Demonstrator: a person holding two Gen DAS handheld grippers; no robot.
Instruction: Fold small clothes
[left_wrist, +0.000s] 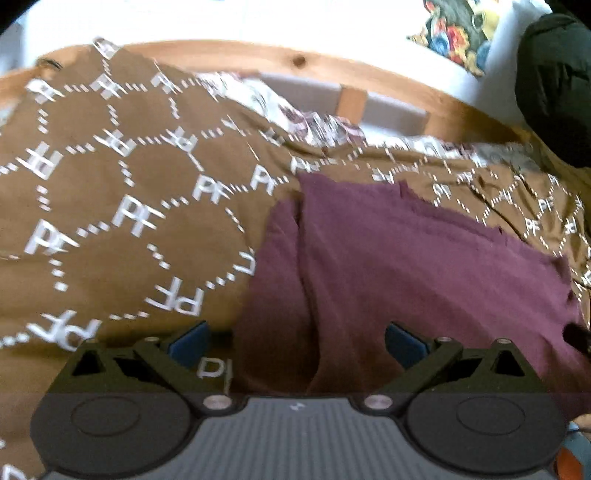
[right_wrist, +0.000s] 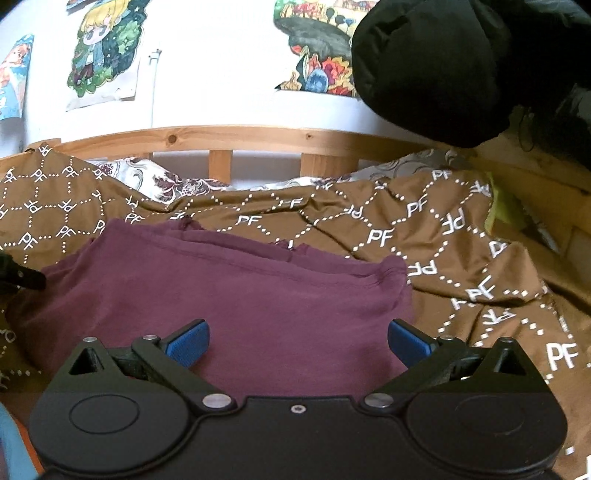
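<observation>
Item: maroon garment (right_wrist: 229, 295), small, folded over on itself with several layered edges showing along its far side. Lies flat on the brown bedspread (right_wrist: 461, 258), directly ahead of and beneath both tools.

Right gripper (right_wrist: 298, 341): jaws spread wide, blue pads apart, nothing pinched between them. The garment's near portion lies below the gap; whether the pads touch the cloth cannot be told. The garment's folded right corner sits just beyond the right-hand pad.

Left gripper (left_wrist: 295, 341): jaws likewise spread wide, nothing clamped. The garment (left_wrist: 388, 266) fills the gap and runs off ahead and to the right of it; a lengthwise crease in the cloth lies just ahead between the pads. Left-hand pad stands over bare bedspread (left_wrist: 110, 221). This view is blurred.

Bedspread: brown, white dotted lattice with "PF" lettering, rumpled to the right of the right gripper.

Beyond the garment: a floral sheet (right_wrist: 166, 181) at the far edge of the bedspread, then a wooden bed rail (right_wrist: 258, 138) with slats.

Wall behind: colourful drawings (right_wrist: 99, 51) pinned up.

Upper right of both tools: a bulky black fabric mass (right_wrist: 443, 74).
</observation>
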